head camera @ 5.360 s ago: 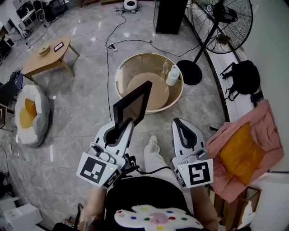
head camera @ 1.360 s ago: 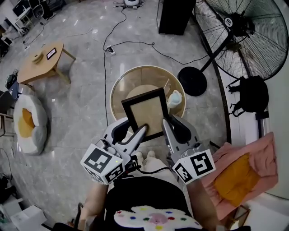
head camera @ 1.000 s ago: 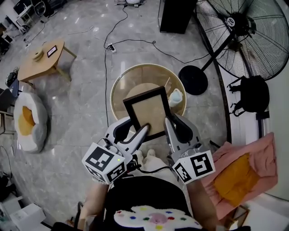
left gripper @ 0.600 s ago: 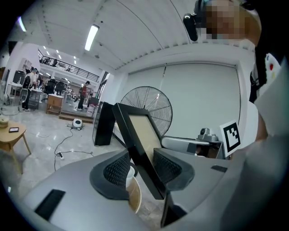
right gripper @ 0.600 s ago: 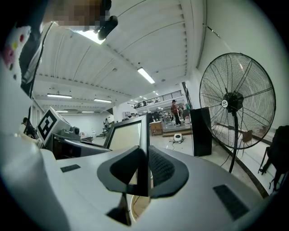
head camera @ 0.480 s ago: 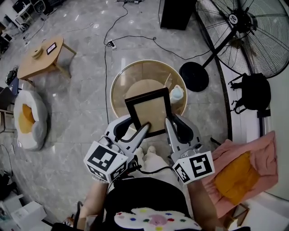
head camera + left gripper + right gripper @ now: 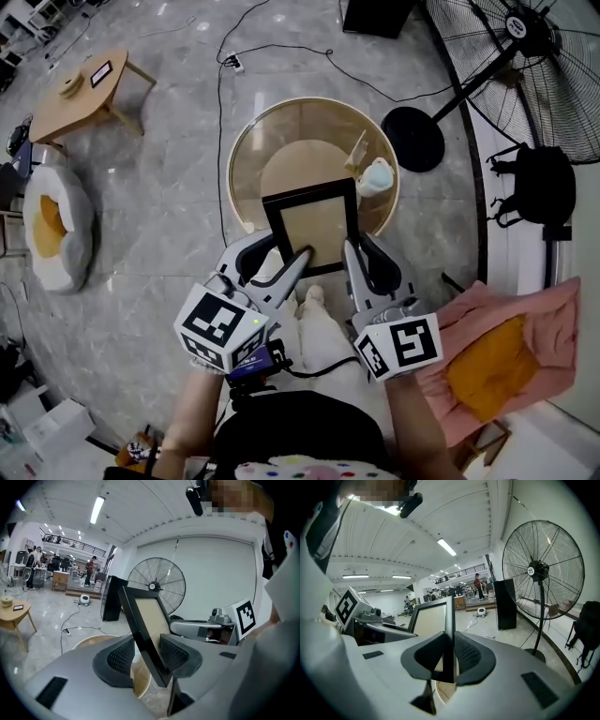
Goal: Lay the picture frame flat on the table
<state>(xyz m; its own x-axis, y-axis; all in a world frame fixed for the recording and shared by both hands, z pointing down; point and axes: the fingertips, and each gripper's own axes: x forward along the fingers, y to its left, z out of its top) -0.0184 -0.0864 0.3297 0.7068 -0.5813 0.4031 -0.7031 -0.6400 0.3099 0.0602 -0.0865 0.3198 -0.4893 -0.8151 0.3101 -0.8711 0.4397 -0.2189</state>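
The frame (image 7: 314,223) hangs tilted over the table's (image 7: 246,155) near edge, not flat. Whether its bottom edge touches the glass cannot be told. In the head view the grippers cover its lower corners. The left gripper (image 7: 286,253) clasps the frame's left side, where it slants between the pads (image 7: 123,654); the jaws have just eased a little wider. The right gripper (image 7: 358,248) is clamped on the right side, which its own view shows edge-on. Only the head view shows the bottle (image 7: 377,176) on the table beyond the frame.

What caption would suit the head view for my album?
Left gripper and right gripper hold a black picture frame over the round table.
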